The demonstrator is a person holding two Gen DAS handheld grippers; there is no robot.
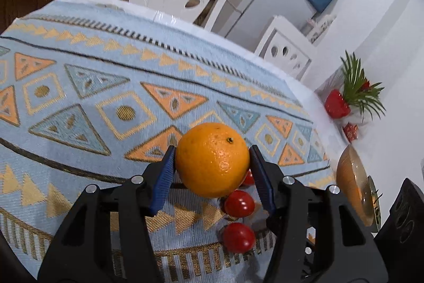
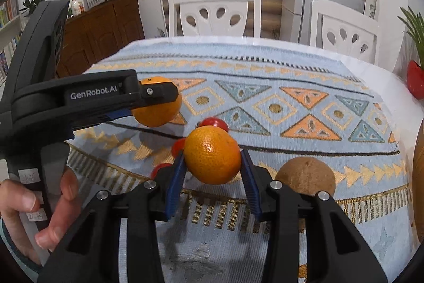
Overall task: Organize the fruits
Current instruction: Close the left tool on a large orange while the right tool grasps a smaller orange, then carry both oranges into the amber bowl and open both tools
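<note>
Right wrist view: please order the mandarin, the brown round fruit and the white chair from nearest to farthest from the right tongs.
1. The mandarin, held between the right tongs.
2. The brown round fruit, on the cloth just to the right.
3. The white chair, behind the table's far edge.

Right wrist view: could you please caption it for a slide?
Each gripper, right and left, holds an orange above the patterned tablecloth.

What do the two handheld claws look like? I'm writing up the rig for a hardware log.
Both are matte black plastic frames with silver round bolts and two ribbed blue finger pads. The left claw and right claw match. Seen from the right wrist view, the left claw's side carries white "GenRobot.AI" lettering, and its handle bears small white handwritten labels. No cables or sleeves show.
</note>
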